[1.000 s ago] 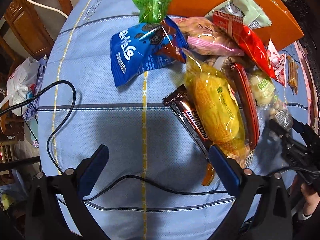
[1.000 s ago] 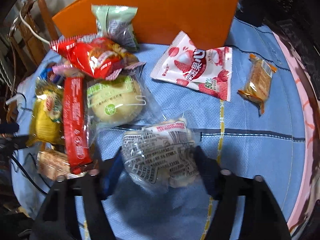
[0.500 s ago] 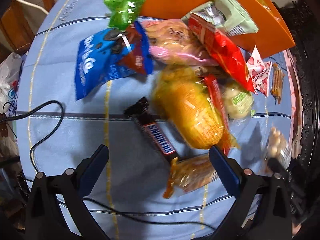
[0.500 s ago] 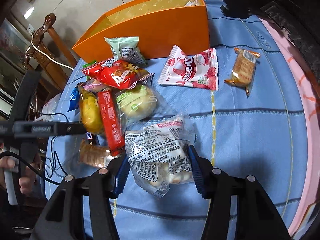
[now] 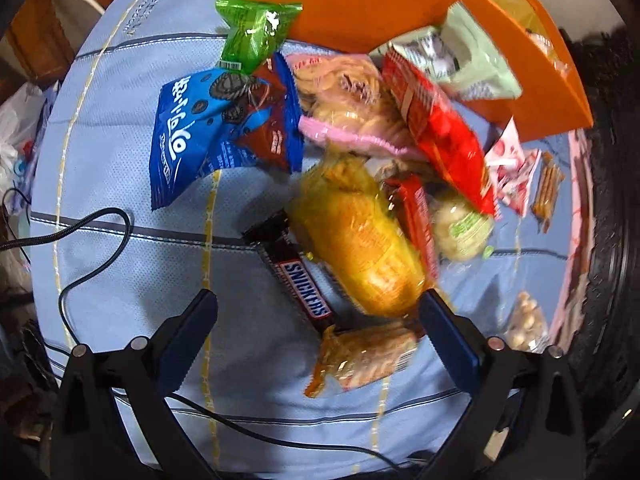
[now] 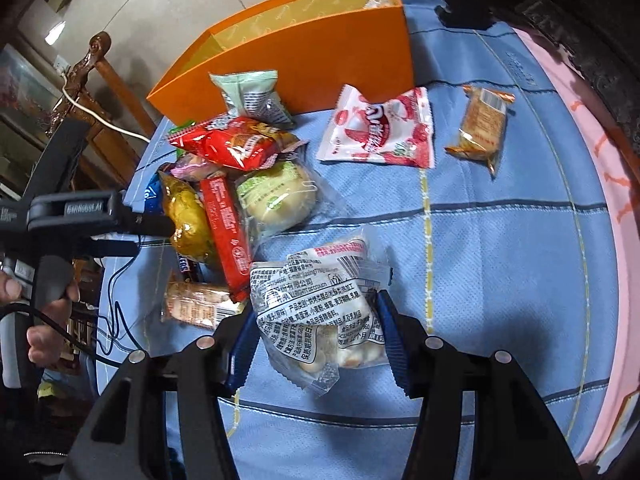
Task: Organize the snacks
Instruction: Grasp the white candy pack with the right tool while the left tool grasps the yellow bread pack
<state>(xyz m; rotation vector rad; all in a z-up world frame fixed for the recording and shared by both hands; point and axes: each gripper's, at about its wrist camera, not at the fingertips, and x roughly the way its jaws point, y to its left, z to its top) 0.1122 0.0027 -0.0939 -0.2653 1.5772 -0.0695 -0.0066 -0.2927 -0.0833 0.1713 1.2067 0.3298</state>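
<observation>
- At far left in the right wrist view, a hand (image 6: pixel 48 312) grips the handle of my left tool (image 5: pixel 316 320), which hangs over the blue-clothed table (image 5: pixel 120 200) with its blue pads spread wide and nothing between them.
- Ahead of that tool, the Snickers bar (image 5: pixel 296 272) runs diagonally, its lower end toward the gap between the pads; the yellow cake pack (image 5: pixel 360 248) lies just right of it, touching the right pad's tip or nearly so, and a small amber biscuit pack (image 5: pixel 360 356) sits at the bar's lower end.
- Mid-frame, the main heap: blue cookie bag (image 5: pixel 208 136), green packet (image 5: pixel 252 28), red bag (image 6: pixel 236 140) and a round bun pack (image 6: pixel 276 196), piled against the front wall of the orange box (image 6: pixel 304 56).
- My right tool (image 6: pixel 316 340) pinches a clear packet of small buns (image 6: pixel 320 308), pads pressing both sides, the crinkled wrapper standing up between them.
- The box lies straight ahead of the held packet and beyond the heap, open top facing up; I judge the carry must go forward and over the pile, the packet's long axis roughly in line with the way the tool points.
- Right of centre, a strawberry-print bag (image 6: pixel 380 128) and an orange wafer pack (image 6: pixel 482 120) lie flat and apart, nearer my right hand than my left.
</observation>
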